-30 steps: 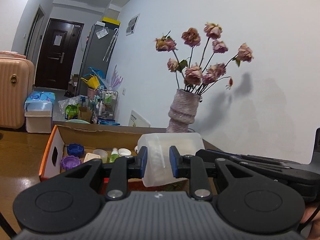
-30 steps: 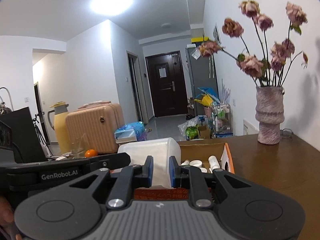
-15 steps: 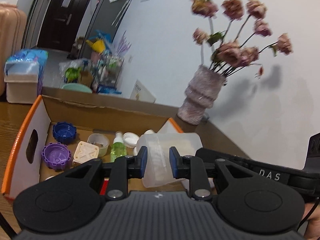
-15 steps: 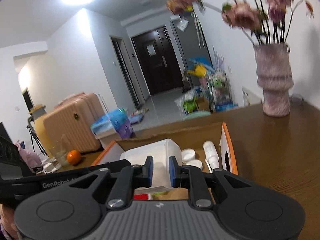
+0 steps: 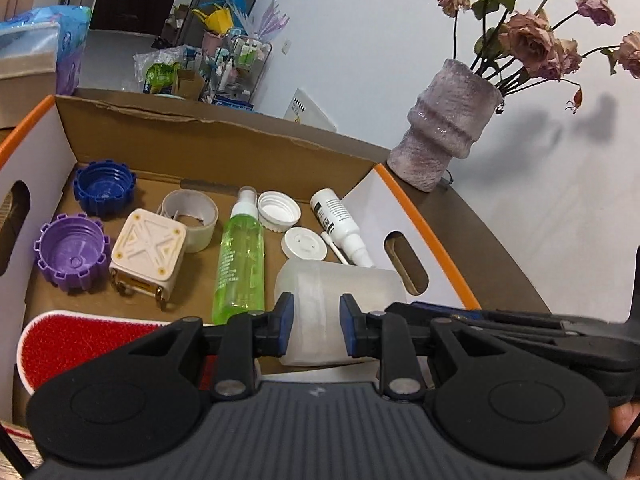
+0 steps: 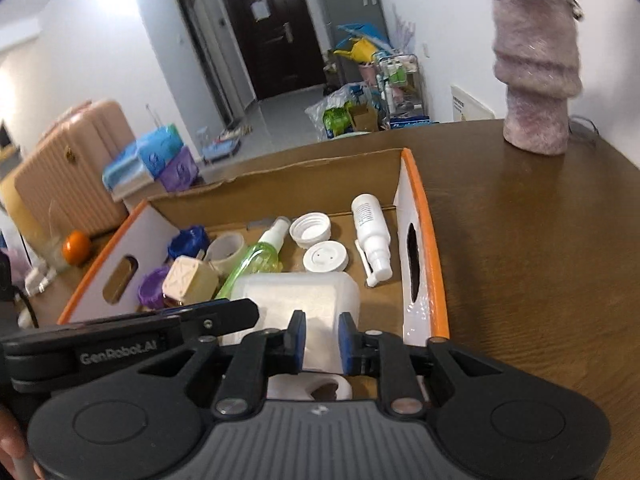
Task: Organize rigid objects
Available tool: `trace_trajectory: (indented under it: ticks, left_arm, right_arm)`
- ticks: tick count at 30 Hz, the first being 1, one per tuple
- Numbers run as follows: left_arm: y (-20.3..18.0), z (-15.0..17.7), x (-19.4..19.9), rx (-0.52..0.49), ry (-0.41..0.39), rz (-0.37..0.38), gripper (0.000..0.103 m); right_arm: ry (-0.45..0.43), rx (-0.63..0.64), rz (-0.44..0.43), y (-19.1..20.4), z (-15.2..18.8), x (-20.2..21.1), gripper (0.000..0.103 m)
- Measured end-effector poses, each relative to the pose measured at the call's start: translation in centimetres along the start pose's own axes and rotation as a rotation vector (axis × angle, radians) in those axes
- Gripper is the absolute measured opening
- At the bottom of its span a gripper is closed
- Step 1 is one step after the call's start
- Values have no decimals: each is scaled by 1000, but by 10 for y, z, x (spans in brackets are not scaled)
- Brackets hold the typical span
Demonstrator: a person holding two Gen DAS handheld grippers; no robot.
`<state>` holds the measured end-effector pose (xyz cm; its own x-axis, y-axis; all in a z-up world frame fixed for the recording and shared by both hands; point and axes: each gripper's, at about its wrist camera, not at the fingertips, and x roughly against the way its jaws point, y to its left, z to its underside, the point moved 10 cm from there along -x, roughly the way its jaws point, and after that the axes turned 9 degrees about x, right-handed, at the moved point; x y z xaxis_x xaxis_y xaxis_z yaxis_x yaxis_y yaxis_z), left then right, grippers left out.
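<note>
Left gripper (image 5: 313, 328) pinches the translucent plastic container (image 5: 340, 304), which sits over the cardboard box (image 5: 224, 152) at its near right corner. Right gripper (image 6: 321, 344) has just been opening; its pads flank the same container, contact unclear. Green spray bottle (image 5: 240, 256) lies mid-box.

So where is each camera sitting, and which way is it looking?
Left wrist view: sits on the left gripper, looking forward and down into the cardboard box; its jaws pinch the white jug, and the right gripper and a bit of hand show at right.
Right wrist view: sits on the right gripper, facing the box toward the dark door; the left gripper shows at left.
Both share the jug, green bottle, box and vase.
</note>
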<state>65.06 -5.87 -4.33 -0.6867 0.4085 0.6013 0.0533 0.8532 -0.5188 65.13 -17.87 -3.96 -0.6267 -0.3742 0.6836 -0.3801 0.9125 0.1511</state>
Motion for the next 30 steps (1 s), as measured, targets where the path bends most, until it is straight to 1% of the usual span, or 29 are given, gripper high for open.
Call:
trace_trajectory:
  ticks: [1, 2, 3, 5, 6, 8, 10, 14, 16, 18, 19, 21, 23, 25, 27, 29, 30]
  left_arm:
    - [0, -1, -1, -3, -1, -8, 25]
    - [0, -2, -1, -8, -1, -14, 32]
    - [-1, -3, -2, -26, 5, -22, 35]
    - [-2, -9, 0, -68, 0, -55, 37]
    - [0, -12, 5, -75, -12, -67, 38]
    - [5, -21, 15, -82, -32, -89, 44]
    - [8, -28, 29, -106, -59, -116, 48]
    - [14, -40, 57, -175, -126, -189, 63]
    - [17, -45, 72, -178, -159, -218, 64]
    - [19, -45, 87, -189, -186, -234, 67]
    - [19, -45, 95, -197, -201, -241, 69]
    - [15, -43, 112, -241, -241, -261, 73]
    - [12, -41, 129, -282, -289, -276, 78]
    - [9, -38, 147, -307, -329, -276, 82]
    - [8, -36, 165, -312, -378, -278, 86]
    - [7, -32, 180, -314, -424, -273, 93]
    - [7, -29, 188, -318, -445, -269, 94]
  right_arm:
    - [12, 12, 7, 1, -2, -2, 22]
    - [20, 23, 14, 1, -4, -5, 22]
    - [27, 30, 19, 0, -5, -8, 21]
    - [43, 33, 16, -2, -9, -12, 22]
    - [47, 31, 17, -3, -10, -13, 23]
    - [46, 31, 15, -4, -14, -11, 23]
    - [43, 36, 14, -4, -17, -6, 24]
    - [31, 52, 29, -2, -21, 9, 25]
    - [19, 62, 37, 0, -23, 18, 28]
    - [-13, 77, 47, 6, -25, 30, 41]
    - [-38, 87, 48, 9, -27, 38, 45]
    - [-80, 116, 56, 15, -30, 50, 65]
    - [-100, 135, 85, 18, -30, 61, 66]
    - [-125, 135, 94, 23, -29, 73, 68]
    - [-159, 127, 103, 26, -28, 85, 75]
    - [-204, 130, 122, 30, -26, 98, 79]
    - [-227, 138, 132, 33, -25, 105, 80]
